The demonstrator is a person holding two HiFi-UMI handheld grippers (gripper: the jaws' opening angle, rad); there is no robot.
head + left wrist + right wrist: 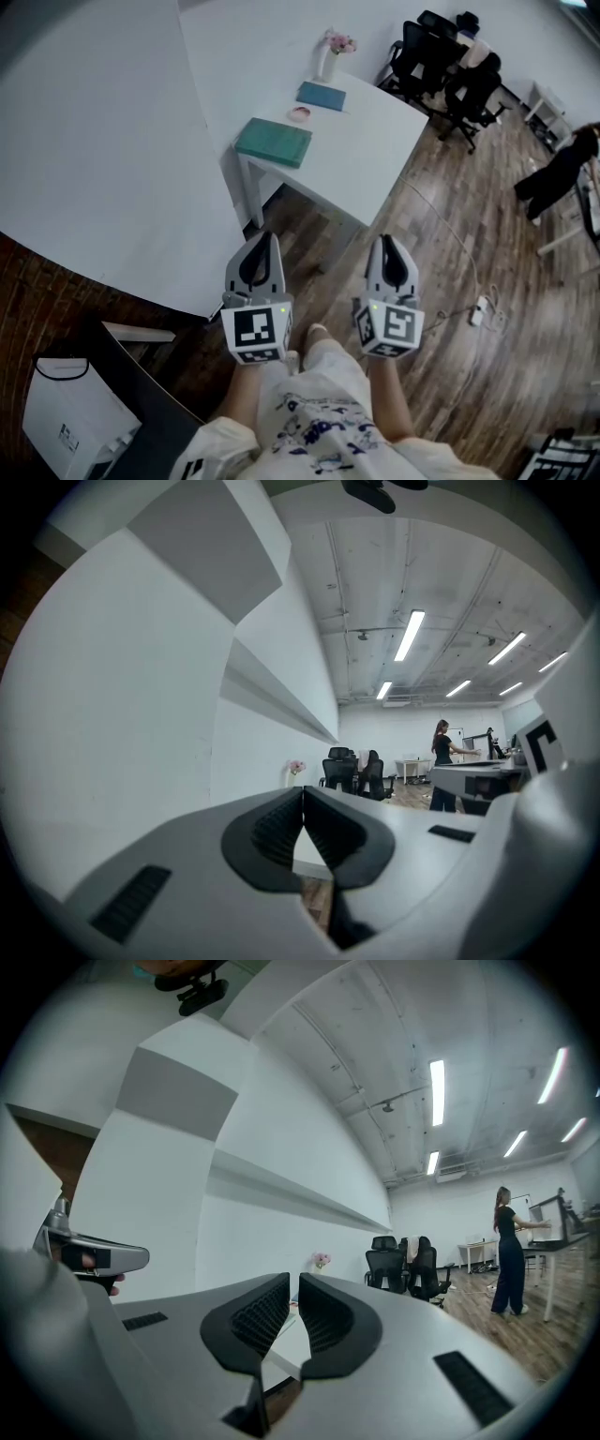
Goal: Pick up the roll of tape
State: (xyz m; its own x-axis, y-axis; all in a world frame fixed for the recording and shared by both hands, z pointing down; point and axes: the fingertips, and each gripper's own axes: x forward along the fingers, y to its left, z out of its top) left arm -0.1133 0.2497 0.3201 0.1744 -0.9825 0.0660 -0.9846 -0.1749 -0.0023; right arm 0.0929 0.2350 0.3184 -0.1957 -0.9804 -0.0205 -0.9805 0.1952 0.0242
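A white table (380, 155) stands ahead of me on the wood floor. On it lies a small pinkish round thing (300, 113), which may be the roll of tape; it is too small to tell. My left gripper (265, 238) and right gripper (389, 242) are held side by side, level, well short of the table. The left gripper (302, 795) has its jaws closed together with nothing in them. The right gripper (293, 1284) shows only a thin slit between its pads and holds nothing. The other gripper's body (94, 1256) shows at the left of the right gripper view.
A teal pad (273, 142), a blue book (322, 95) and a vase of flowers (329, 56) share the table. A white wall runs along the left. Black office chairs (450, 66) and a person (561, 169) are at the far right. A white bag (70, 412) sits lower left, a power strip (478, 310) on the floor.
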